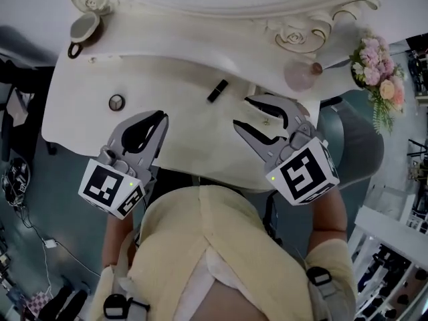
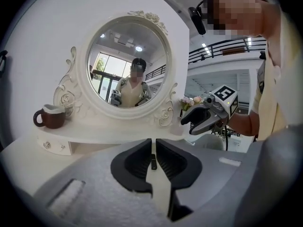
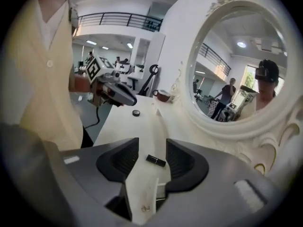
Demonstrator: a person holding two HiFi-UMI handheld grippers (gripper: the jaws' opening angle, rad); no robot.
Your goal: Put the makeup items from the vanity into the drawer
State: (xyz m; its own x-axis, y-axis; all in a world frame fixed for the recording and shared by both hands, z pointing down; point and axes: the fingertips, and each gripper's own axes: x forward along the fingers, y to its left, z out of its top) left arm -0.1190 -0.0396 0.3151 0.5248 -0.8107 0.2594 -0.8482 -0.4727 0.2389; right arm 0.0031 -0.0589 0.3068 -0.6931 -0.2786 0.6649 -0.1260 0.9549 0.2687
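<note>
A black lipstick tube (image 1: 217, 90) lies on the white vanity top (image 1: 180, 72), and a small round compact (image 1: 117, 102) sits further left. My right gripper (image 1: 242, 112) is open just right of the tube and apart from it. In the right gripper view the tube (image 3: 155, 161) shows on the tabletop beyond the open jaws of the right gripper (image 3: 152, 141); nothing is between the pads. A drawer front with a small metal knob (image 3: 144, 208) shows below them. My left gripper (image 1: 162, 117) is shut and empty near the table's front edge, with the tube (image 2: 153, 163) seen far off past the left gripper's (image 2: 153, 141) tips.
A brown and white cup (image 1: 83, 29) stands on the raised shelf at the back left. A glass vase (image 1: 299, 75) and pink flowers (image 1: 381, 79) stand at the right. The oval mirror (image 2: 128, 65) rises behind the shelf. A grey chair (image 1: 354, 139) is at the right.
</note>
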